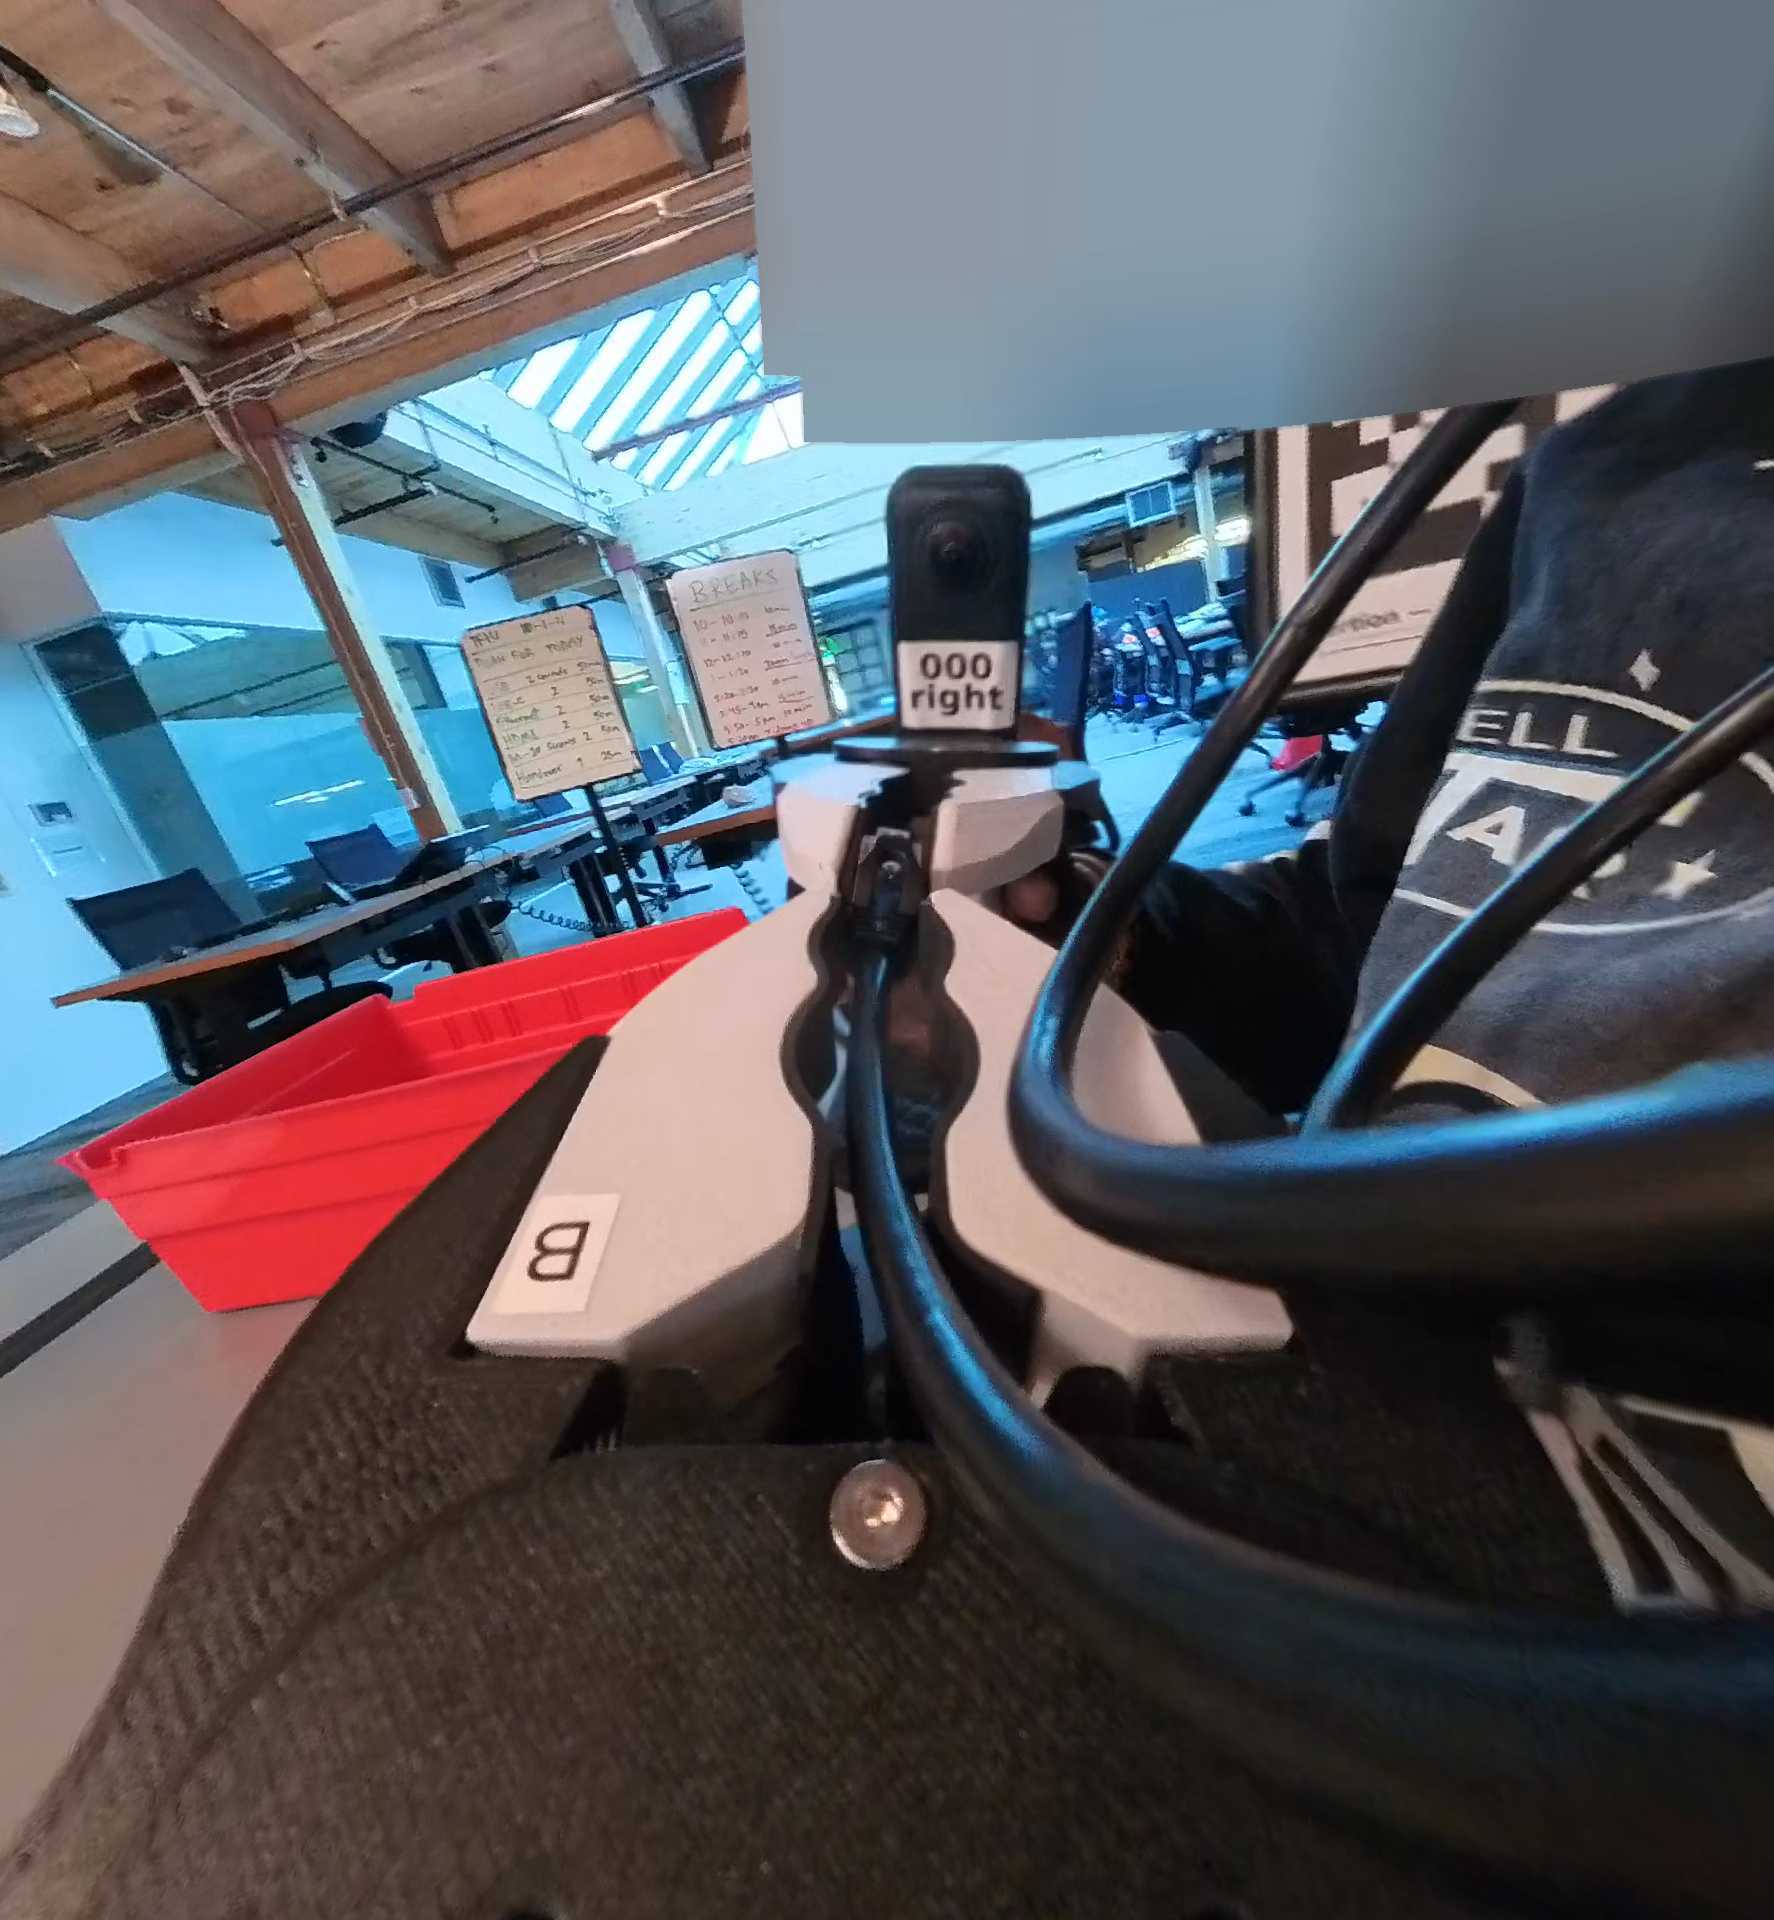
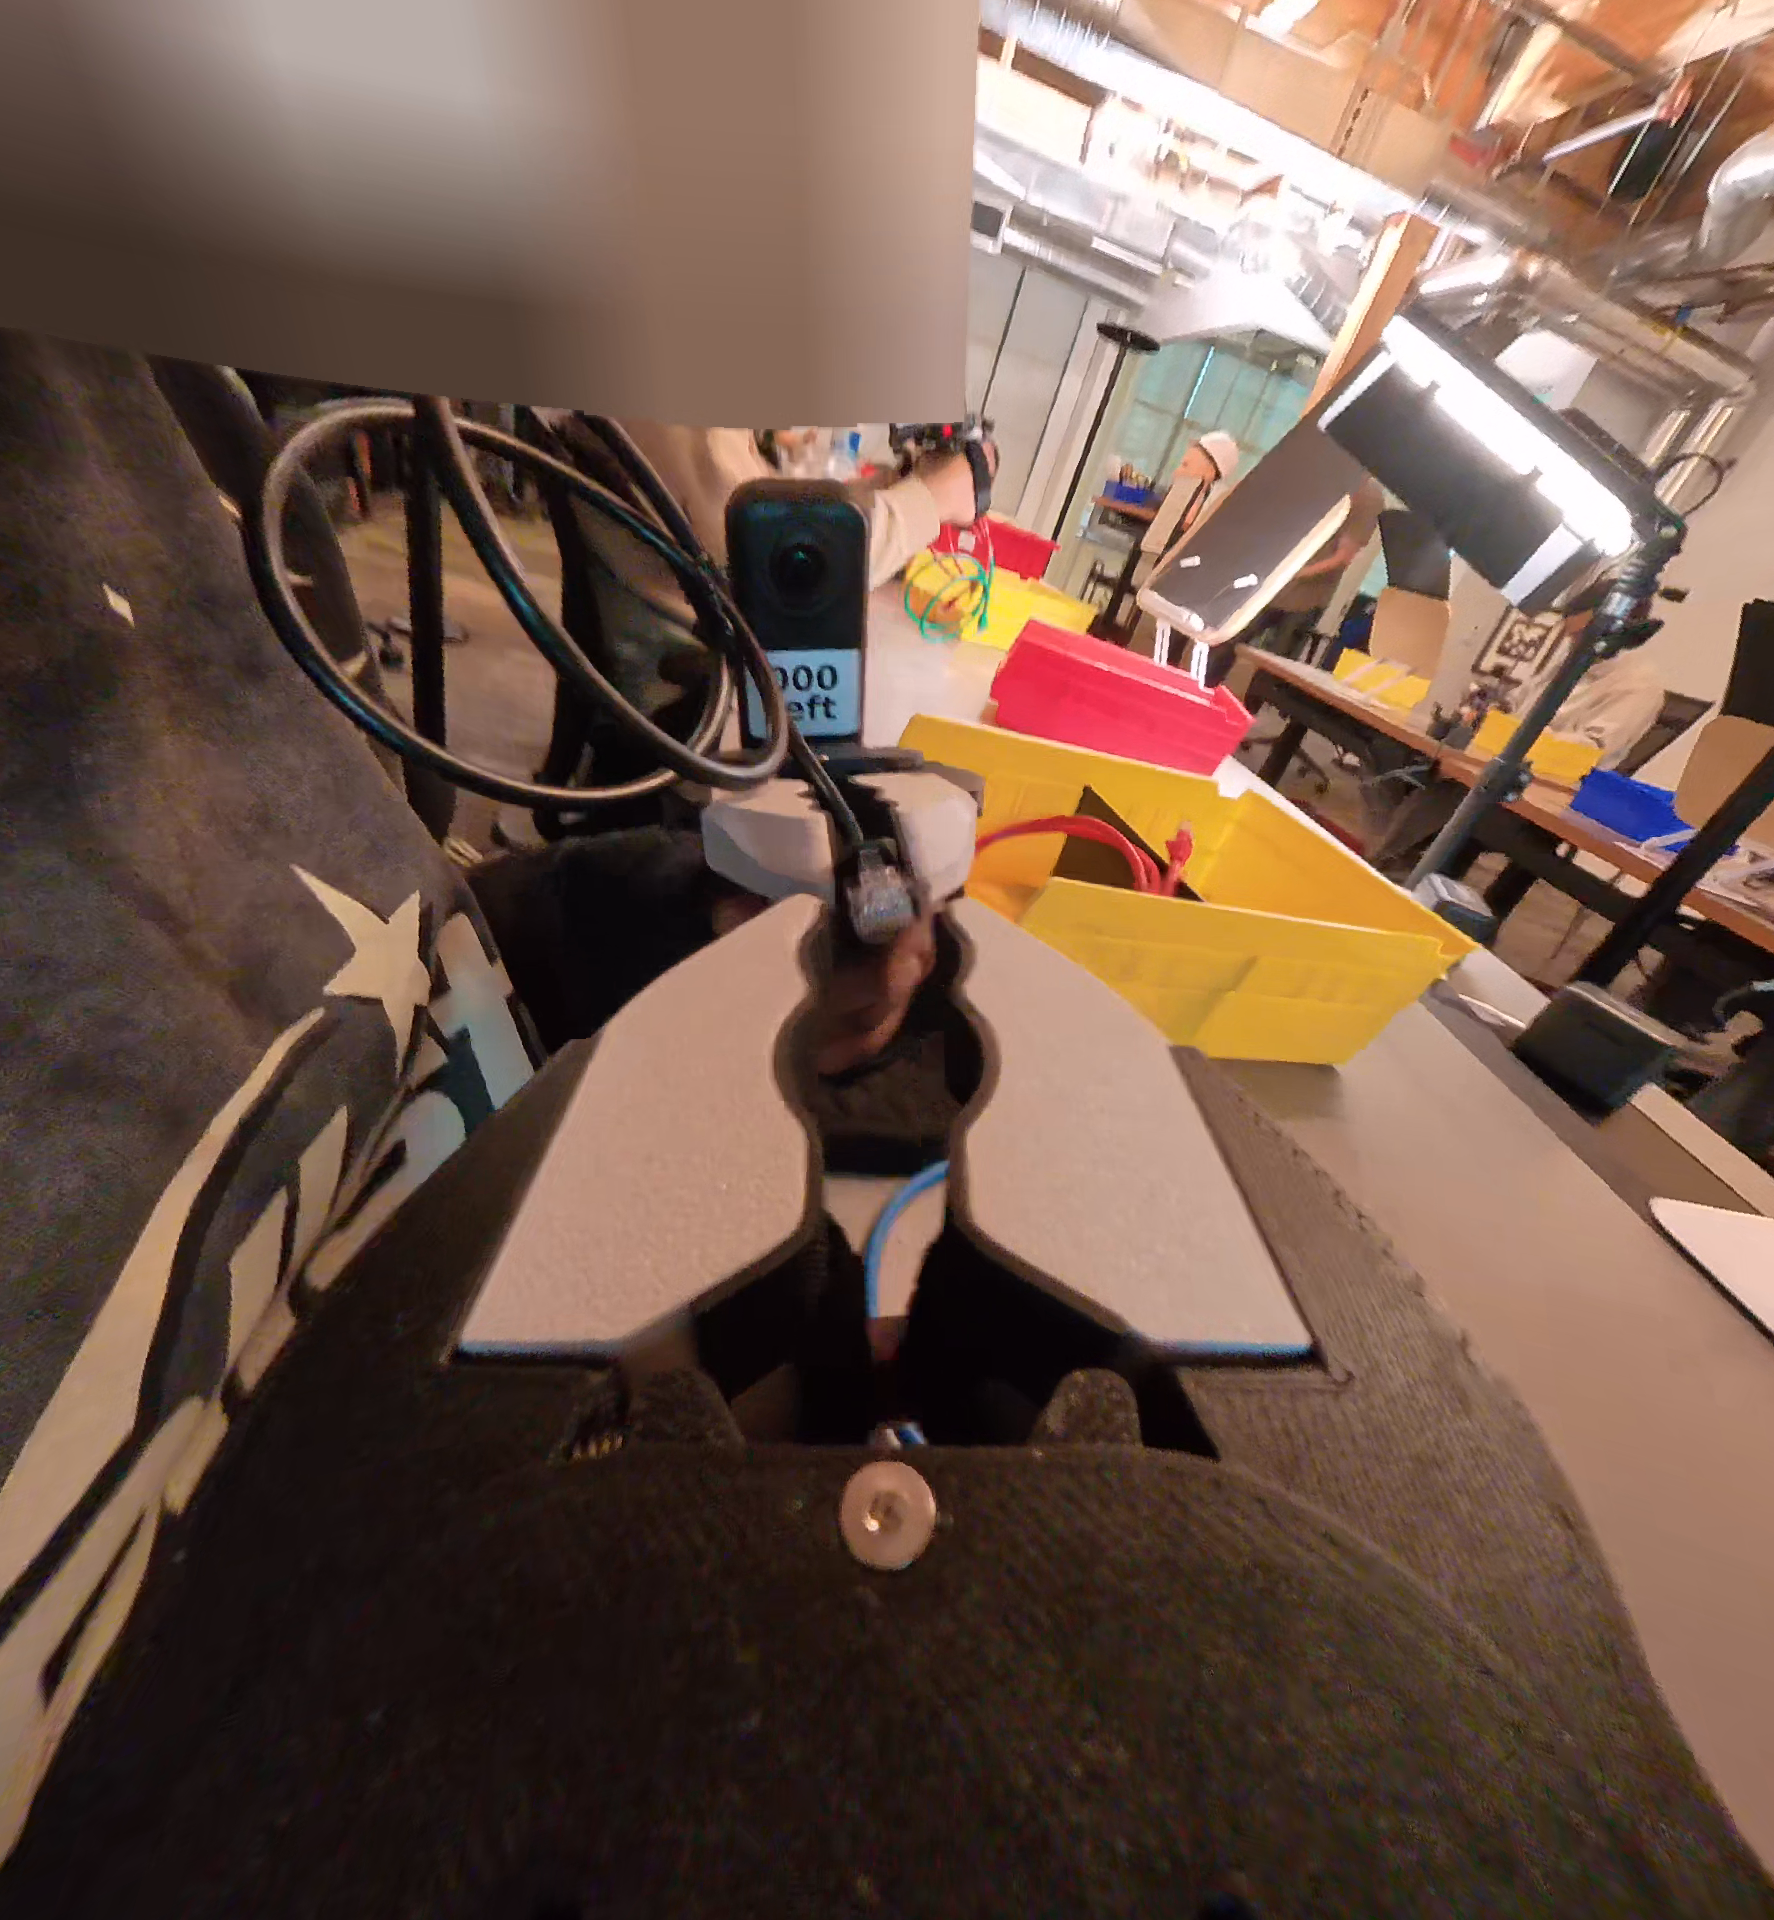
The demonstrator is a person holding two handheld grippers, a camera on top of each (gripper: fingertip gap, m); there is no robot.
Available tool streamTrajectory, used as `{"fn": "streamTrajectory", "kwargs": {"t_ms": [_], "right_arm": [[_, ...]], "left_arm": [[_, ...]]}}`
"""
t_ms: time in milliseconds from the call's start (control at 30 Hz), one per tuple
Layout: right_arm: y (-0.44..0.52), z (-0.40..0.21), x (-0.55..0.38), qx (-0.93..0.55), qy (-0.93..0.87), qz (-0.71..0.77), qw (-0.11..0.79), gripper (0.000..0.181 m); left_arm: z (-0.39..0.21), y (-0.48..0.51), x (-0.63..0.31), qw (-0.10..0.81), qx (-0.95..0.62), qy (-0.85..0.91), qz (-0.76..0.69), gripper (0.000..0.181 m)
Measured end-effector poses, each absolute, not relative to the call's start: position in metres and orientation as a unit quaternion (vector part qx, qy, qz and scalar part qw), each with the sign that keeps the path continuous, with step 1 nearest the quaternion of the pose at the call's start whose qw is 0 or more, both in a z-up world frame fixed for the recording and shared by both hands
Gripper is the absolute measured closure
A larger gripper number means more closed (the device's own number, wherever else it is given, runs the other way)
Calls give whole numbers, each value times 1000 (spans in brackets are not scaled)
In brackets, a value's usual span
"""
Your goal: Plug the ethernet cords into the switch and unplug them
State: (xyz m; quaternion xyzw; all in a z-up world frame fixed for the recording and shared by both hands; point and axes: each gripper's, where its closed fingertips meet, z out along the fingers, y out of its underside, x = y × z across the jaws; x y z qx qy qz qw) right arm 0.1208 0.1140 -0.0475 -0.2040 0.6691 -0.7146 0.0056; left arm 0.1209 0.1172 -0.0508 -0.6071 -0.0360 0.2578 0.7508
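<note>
A black ethernet cord (image 1: 867,1049) runs between the fingers of my left gripper (image 1: 878,914), which is shut on it just behind the plug (image 1: 888,878). The cord's slack loops off to the right (image 1: 1226,1174). My right gripper (image 2: 881,920) faces the left one tip to tip, and its jaws are nearly together around the end of the clear plug (image 2: 878,899). The right gripper also shows in the left wrist view (image 1: 904,821), the left gripper in the right wrist view (image 2: 841,821). A blue cord (image 2: 888,1216) shows below the right fingers. No switch is in view.
A red bin (image 1: 291,1174) sits on the grey table (image 1: 41,1455) to the left. A yellow bin (image 2: 1278,935) holds a red cord (image 2: 1101,842), with another red bin (image 2: 1111,696) behind it. A black box (image 2: 1589,1049) and a lamp stand (image 2: 1548,727) are at right. A person's dark sweatshirt (image 2: 135,831) is close by. Both grippers' tips are close together, under 4 cm apart.
</note>
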Motion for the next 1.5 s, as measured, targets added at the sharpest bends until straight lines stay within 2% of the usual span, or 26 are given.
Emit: {"fn": "streamTrajectory", "kwargs": {"t_ms": [100, 167, 433, 500, 533, 667, 767, 867, 1000, 1067, 1167, 1267, 1500], "right_arm": [[133, -57, 98, -220, 725, -652, -17, 124], [150, -86, 83, -235, 788, -570, -2, 109], [161, -204, 36, -175, 917, -354, 55, 87], [162, -219, 35, -171, 932, -315, 50, 87], [158, -218, 35, -167, 932, -319, 45, 106], [153, -216, 32, -143, 935, -325, 17, 108], [152, -217, 20, -26, 957, -288, -22, 109], [156, -216, 30, 11, 968, -249, -34, 119], [158, -210, 33, -60, 965, -246, -73, 90], [150, -200, 33, -112, 946, -289, -88, 91], [136, -188, 49, -124, 921, -368, -21, 102], [137, -204, 54, -101, 933, -343, 43, 93], [128, -215, 50, -112, 933, -343, 5, 102]], "left_arm": [[-47, 105, 112, 756, -592, -65, 273, 169], [-45, 98, 106, 760, -582, -82, 277, 169], [-47, 98, 107, 760, -584, -78, 275, 169], [-47, 98, 107, 759, -585, -76, 276, 169], [-47, 98, 107, 759, -584, -76, 277, 169], [-46, 96, 107, 759, -582, -78, 283, 169], [-46, 95, 105, 758, -581, -81, 286, 169], [-47, 94, 104, 756, -581, -84, 289, 169], [-49, 95, 103, 749, -586, -83, 297, 169], [-49, 95, 103, 751, -585, -83, 294, 169], [-47, 93, 103, 756, -580, -87, 291, 169], [-47, 91, 101, 755, -579, -93, 294, 169], [-50, 88, 94, 745, -582, -113, 305, 169]]}}
